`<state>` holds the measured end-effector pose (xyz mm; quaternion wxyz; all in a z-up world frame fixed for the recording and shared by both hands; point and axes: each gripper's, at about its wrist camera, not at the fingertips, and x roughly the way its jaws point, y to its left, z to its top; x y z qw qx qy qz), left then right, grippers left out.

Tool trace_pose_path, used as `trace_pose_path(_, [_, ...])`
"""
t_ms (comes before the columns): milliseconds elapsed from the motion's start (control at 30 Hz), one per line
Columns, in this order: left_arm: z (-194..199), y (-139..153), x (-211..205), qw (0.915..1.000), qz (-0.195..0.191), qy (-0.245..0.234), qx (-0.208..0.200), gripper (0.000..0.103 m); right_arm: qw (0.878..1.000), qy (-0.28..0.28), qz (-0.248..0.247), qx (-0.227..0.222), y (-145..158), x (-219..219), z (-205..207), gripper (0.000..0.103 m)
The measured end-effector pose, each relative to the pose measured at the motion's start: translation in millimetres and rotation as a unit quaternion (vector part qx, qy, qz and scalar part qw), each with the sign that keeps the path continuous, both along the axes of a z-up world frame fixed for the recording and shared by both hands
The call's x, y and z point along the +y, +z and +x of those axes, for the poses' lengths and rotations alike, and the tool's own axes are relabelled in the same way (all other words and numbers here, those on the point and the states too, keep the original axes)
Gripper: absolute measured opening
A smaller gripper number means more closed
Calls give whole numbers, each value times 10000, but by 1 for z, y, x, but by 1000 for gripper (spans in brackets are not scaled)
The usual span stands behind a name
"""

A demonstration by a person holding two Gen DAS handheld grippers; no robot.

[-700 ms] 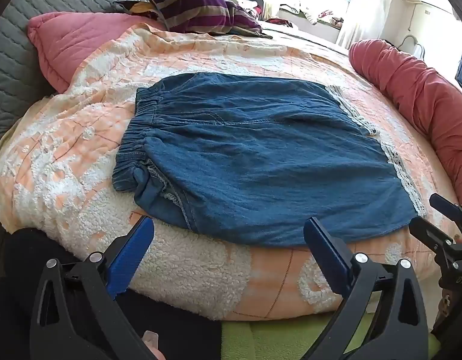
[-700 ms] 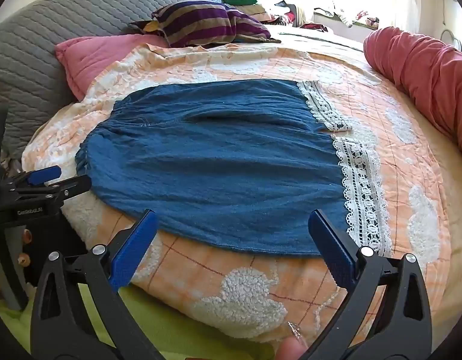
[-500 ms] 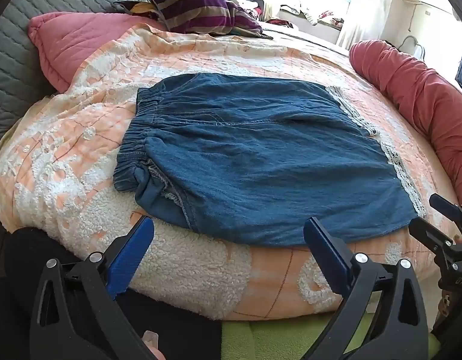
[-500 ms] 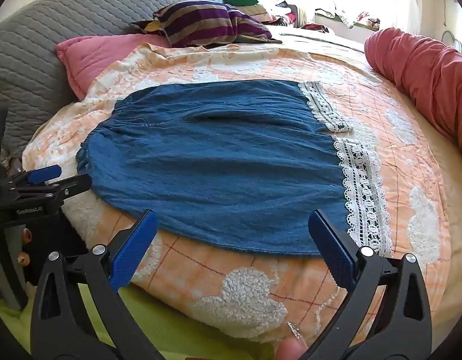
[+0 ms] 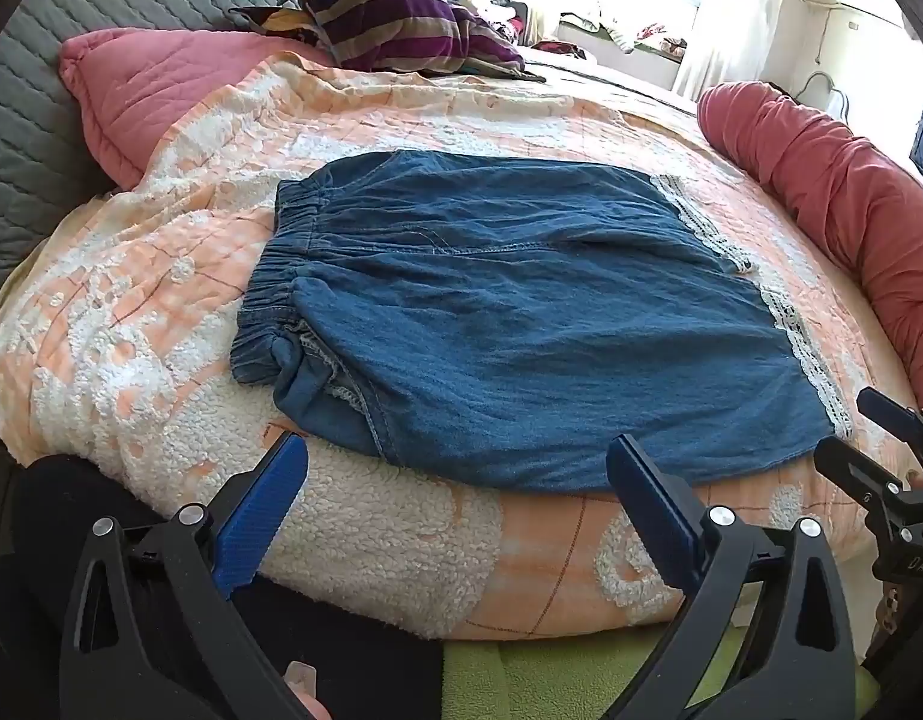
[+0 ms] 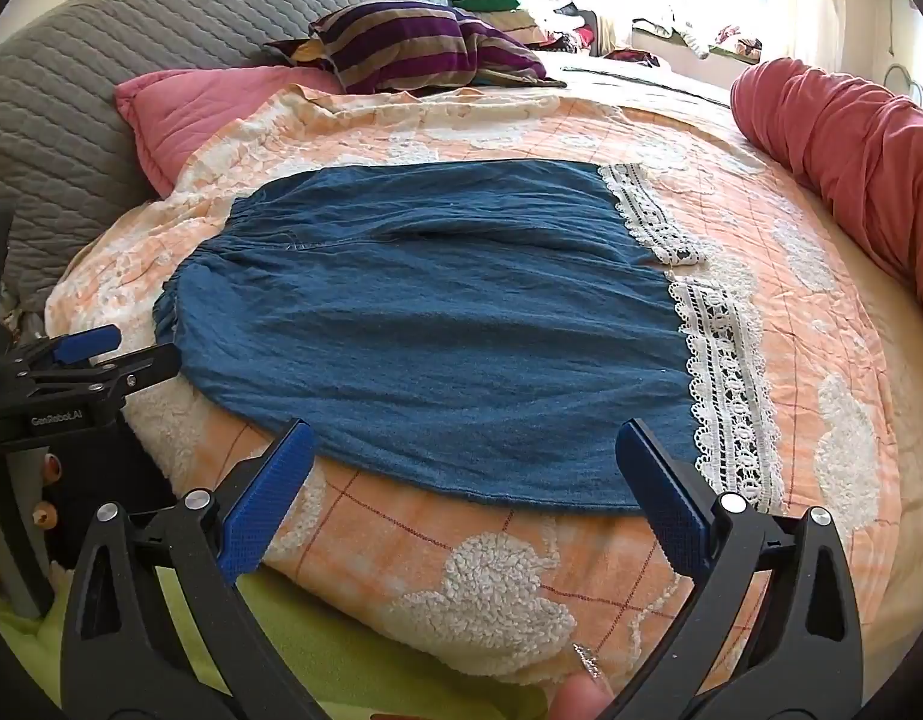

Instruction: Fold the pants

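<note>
Two grippers, both spread wide with nothing between the pads, hanging just off the near edge of the pants. So this looks like the very start of the fold, or at most one fold in; nothing is gripped yet.

Going left to right, with the pants as the reference. Left of them a pink pillow leans on the grey quilted headboard, well apart from the elastic waistband. The left gripper sits just short of the pants' near edge, closer to the waistband end, where a bit of denim is tucked under and bunched (probably worth smoothing first). The pants lie flat across the middle of the peach-and-white bedspread, legs running to the right. The right gripper hovers at the near edge toward the leg end, next to the lace hem. Beyond the hem, well clear, there's a red bolster.

Next move, I reckon: each gripper pinches a near corner, waistband and hem, then carries it over to the far edge.

Room looks fine. There's bare bedspread on the far side of the pants before the striped pillow, and plenty to the right. The near edge sits close to where the bedspread drops off, so the lower pad may snag the fluffy bits.
</note>
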<state>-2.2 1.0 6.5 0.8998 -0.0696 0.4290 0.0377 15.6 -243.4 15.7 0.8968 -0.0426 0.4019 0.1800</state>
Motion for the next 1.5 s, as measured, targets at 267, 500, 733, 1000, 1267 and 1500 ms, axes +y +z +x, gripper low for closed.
trace_pose_path(267, [-1,-1,0,10000,5,-2,-6,99,10000,-8,-28,-19,-1,0,0,95])
trace_pose_path(500, [-1,1,1,10000,14,3,-12,99,10000,-9,-28,-10,-2,-1,0,95])
trace_pose_path(733, [-1,2,3,10000,11,7,-22,99,10000,-29,-50,18,-4,-1,1,95])
trace_pose_path(1000, [-2,4,6,10000,29,12,-35,99,10000,-35,-50,14,-4,-1,1,95])
trace_pose_path(1267, [-2,5,7,10000,44,13,-39,99,10000,-57,-37,25,-6,-3,3,95])
trace_pose_path(1500, [-1,5,8,10000,74,6,-38,99,10000,-56,-42,25,-6,-3,4,95])
